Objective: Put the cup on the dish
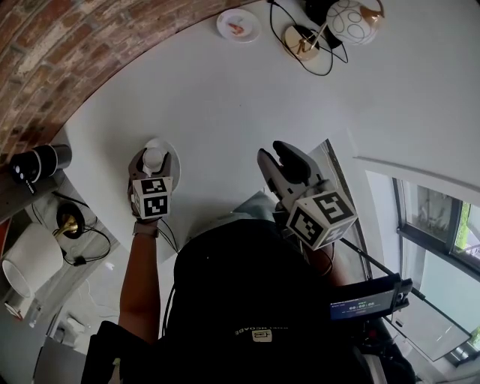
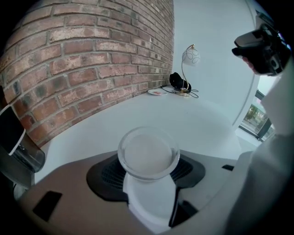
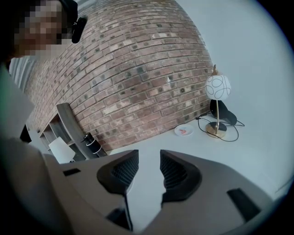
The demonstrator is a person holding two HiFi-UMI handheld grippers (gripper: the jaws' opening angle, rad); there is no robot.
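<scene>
Left gripper view pretty much tells the story: the left gripper [image 2: 148, 170] has its jaws clenched on the cup [image 2: 148, 153], a clear, slightly frosted one. It sits upright between the two dark pads, rim facing the camera and looking empty. In the head view the same cup is over the white dish [image 1: 175, 153], which lies on the pale worktop [image 1: 225, 105] right under that gripper. I honestly can't tell whether the base is touching the dish yet or hanging just above it, since the jaws and the cup hide the contact.

The right gripper [image 3: 143, 172] isn't doing anything. Its jaws are released with a narrow gap and only bare worktop shows between them, and it's parked off to the side, apart from the dish.

So my read is we're in the placing step, close to the end. The grab is done and the cup is lined up over the target. What the next move needs, I'd guess:

- Get the base flat and roughly centred on the dish.
- Keep the cup upright.
- Only then let the jaws go, opening wide enough to clear the walls.
- Back away without dragging the cup or nudging the dish.

The lamp [image 1: 352, 19] and the small plate [image 1: 238, 24] at the far end are well out of the way.
</scene>
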